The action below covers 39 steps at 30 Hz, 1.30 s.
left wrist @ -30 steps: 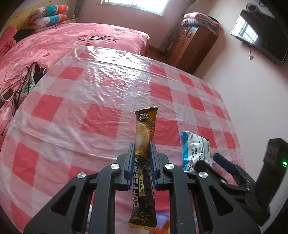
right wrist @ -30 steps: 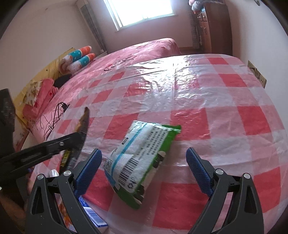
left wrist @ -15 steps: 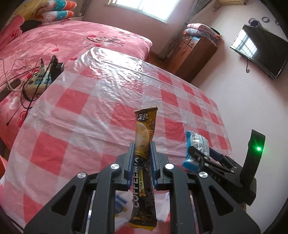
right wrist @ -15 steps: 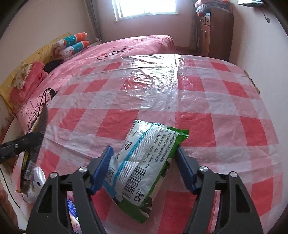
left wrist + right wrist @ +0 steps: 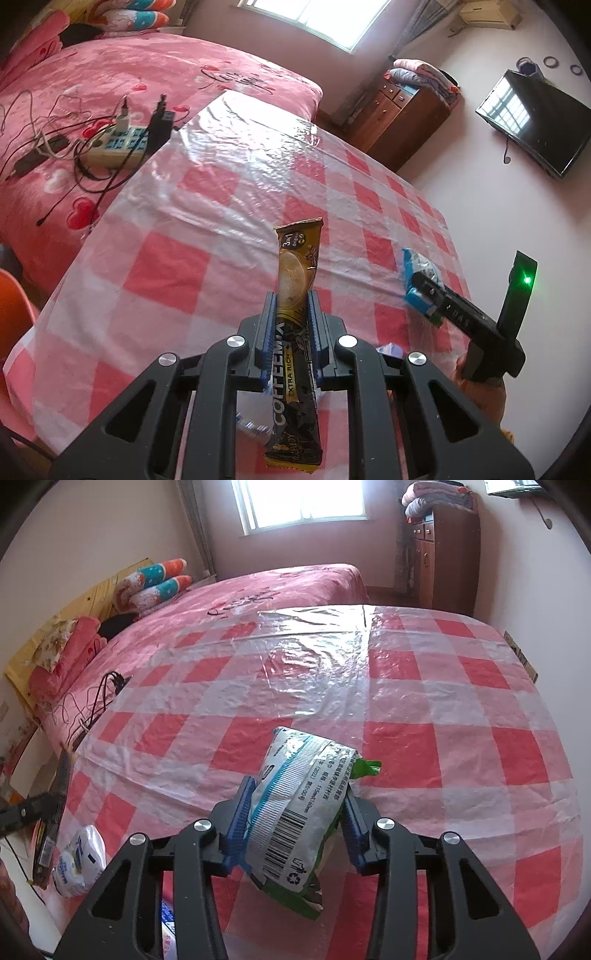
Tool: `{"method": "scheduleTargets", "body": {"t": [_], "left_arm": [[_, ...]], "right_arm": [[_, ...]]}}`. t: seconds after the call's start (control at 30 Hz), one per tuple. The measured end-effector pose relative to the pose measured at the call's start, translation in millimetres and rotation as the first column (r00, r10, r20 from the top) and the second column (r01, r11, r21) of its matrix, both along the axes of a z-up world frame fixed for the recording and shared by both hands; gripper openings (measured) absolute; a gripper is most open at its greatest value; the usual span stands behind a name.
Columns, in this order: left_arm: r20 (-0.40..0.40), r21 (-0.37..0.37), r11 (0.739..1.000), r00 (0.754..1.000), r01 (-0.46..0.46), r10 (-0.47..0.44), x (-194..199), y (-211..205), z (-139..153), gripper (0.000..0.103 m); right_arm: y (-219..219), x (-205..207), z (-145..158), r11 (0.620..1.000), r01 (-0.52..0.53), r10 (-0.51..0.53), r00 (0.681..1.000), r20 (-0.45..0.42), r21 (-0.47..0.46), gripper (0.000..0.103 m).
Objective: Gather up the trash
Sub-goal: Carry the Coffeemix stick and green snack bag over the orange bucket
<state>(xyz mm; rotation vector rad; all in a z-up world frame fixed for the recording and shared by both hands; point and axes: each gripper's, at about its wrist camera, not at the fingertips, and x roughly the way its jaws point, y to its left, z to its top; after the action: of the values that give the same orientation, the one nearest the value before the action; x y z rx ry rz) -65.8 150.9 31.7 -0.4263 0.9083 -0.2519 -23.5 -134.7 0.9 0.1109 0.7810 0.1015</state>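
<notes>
Left gripper (image 5: 291,314): jaws narrow and clamped on a coffee sachet (image 5: 295,332), which stands upright between the blue pads. The grip sits near the sachet's middle, so both ends project free; that hold looks chosen to keep the thin strip from folding over in carriage. The sachet is gold and dark brown, printed "3in1" at the top and "EXTRA RICH" lower down, flat and apparently empty (judged from how little it bulges).

Right gripper (image 5: 295,812): jaws have just been closing, and the pads now press both flanks of a wipes pack (image 5: 299,812). The pack is gripped across its width, its far end tilted up off the tablecloth (image 5: 461,746) and its near end hanging below the jaws. It is soft, white with a teal stripe, a barcode and a green sealed edge; the film has buckled inward under the pads, so it will likely deform further if squeezed harder. In the left wrist view the same pack shows only as a blue-white end (image 5: 417,273) in the right gripper's jaws, above the right side of the table.

Both task items are therefore in hand, above the red-and-white checked cloth. The remaining table surface in view is bare. A white roll or packet (image 5: 79,860) lies low at the left edge, off the table; what it is cannot be told. No bin is visible in either view.
</notes>
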Motion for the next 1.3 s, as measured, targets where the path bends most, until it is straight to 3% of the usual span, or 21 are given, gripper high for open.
{"method": "scheduleTargets", "body": {"t": [0.37,0.67,1.03,1.3], "left_arm": [[-0.004,-0.053,0.998,1.0,-0.025,0.025,-23.6,31.9,-6.1,0.018],[0.022,-0.093,0.994,0.998,-0.063,0.065,-41.3,60.8,-2.3,0.018],[0.058,-0.122,0.98,0.985,-0.157,0.165,-73.0,112.6,7.1,0.018],[0.066,-0.127,0.959,0.962,-0.254,0.263,-96.1,155.5,7.5,0.018]], "right_arm": [[-0.3,-19.5,5.8,0.999,0.045,-0.046,0.998,0.041,0.02,0.042],[23.6,-39.7,26.7,1.0,0.009,-0.01,0.997,0.075,0.013,0.041],[99.0,-55.8,52.9,0.981,-0.189,0.184,0.978,0.094,0.043,0.041],[178.0,-66.7,62.8,0.929,-0.369,0.365,0.926,0.097,0.027,0.042]]}}
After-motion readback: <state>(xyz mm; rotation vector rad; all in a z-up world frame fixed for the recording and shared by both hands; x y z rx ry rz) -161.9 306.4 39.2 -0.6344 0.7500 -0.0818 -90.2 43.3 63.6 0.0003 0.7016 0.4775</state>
